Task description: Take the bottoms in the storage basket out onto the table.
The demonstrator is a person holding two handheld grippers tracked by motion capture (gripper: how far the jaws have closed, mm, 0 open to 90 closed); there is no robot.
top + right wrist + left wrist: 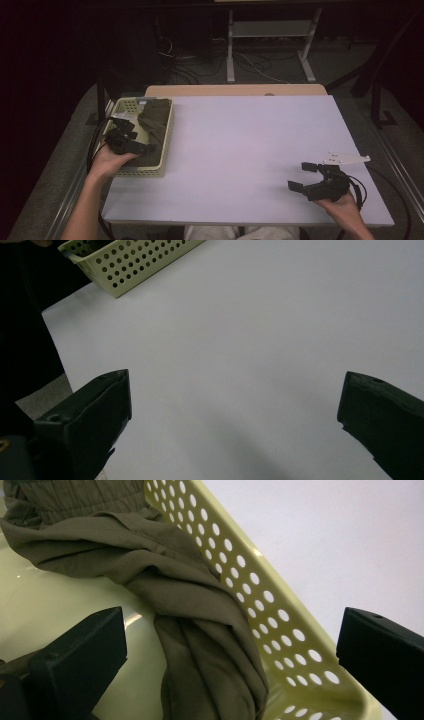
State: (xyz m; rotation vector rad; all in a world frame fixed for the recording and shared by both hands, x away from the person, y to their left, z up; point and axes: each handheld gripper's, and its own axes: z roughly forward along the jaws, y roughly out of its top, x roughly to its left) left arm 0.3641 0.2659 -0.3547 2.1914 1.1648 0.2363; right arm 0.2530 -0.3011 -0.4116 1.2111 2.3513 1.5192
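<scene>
Olive cloth sits bunched in the basket at the tabletop's left edge, twisted into a rope-like fold along the basket's right wall. Left claw is down inside the basket, spread wide; in the left gripper view the twisted fold lies between the jaws, not yet pinched, and one jaw looks to be outside or over the perforated wall.

Step in hand, as I read it: reaching for the cloth to lift it out. Next move calls for shifting the claw so both jaws clear the wall and straddle the fold only, then closing on it. Risk: catching the basket rim along with the fabric and dragging the basket.

Right claw hovers over bare tabletop near the right front corner, spread wide, holding nothing; its view looks across the white surface toward the basket. A small white part lies just beyond it; can't tell what it is.

Hard to make out: how much cloth is under the left hand, what garment it is, and whether anything else lies in the basket. Room behind is dark.
</scene>
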